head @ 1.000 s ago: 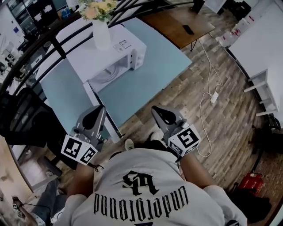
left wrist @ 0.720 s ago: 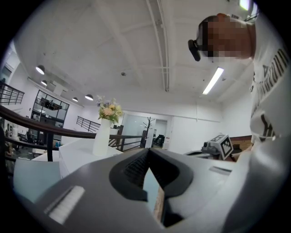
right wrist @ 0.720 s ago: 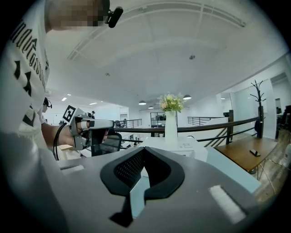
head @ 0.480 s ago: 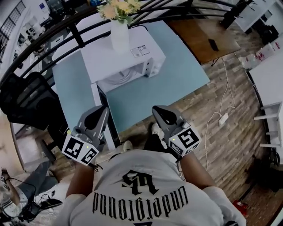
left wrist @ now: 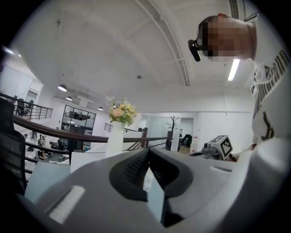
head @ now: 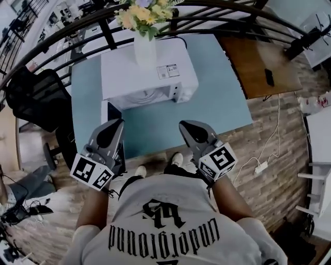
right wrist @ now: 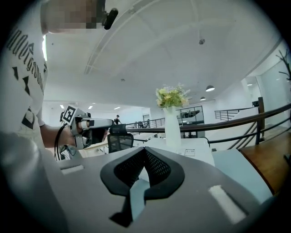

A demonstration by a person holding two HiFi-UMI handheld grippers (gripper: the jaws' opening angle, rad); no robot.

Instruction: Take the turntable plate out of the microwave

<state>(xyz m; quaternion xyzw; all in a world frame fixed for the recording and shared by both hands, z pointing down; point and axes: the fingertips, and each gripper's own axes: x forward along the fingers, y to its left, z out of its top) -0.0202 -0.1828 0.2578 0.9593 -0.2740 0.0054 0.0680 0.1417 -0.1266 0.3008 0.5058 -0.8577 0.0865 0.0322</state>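
Observation:
A white microwave (head: 155,67) stands on a light blue table (head: 217,98), with its door (head: 112,111) swung open to the left. Inside the cavity the glass turntable plate (head: 146,94) shows in part. A white vase of flowers (head: 144,45) sits on top of the microwave. My left gripper (head: 115,126) and right gripper (head: 185,126) hover side by side at the table's near edge, short of the microwave, both shut with nothing in them. In the left gripper view the vase (left wrist: 114,139) rises beyond the shut left gripper (left wrist: 148,152). In the right gripper view the vase (right wrist: 172,129) stands on the microwave (right wrist: 191,152), beyond the right gripper (right wrist: 145,150).
A black office chair (head: 36,98) stands left of the table. A wooden table (head: 258,59) with a dark phone (head: 269,76) is at the right. A black railing (head: 207,10) curves behind the microwave. A white cable and power strip (head: 261,166) lie on the wood floor.
The person has come round to face the microwave, which now sits straight ahead and nearer. Both grippers have advanced over the table's near edge and stayed shut.

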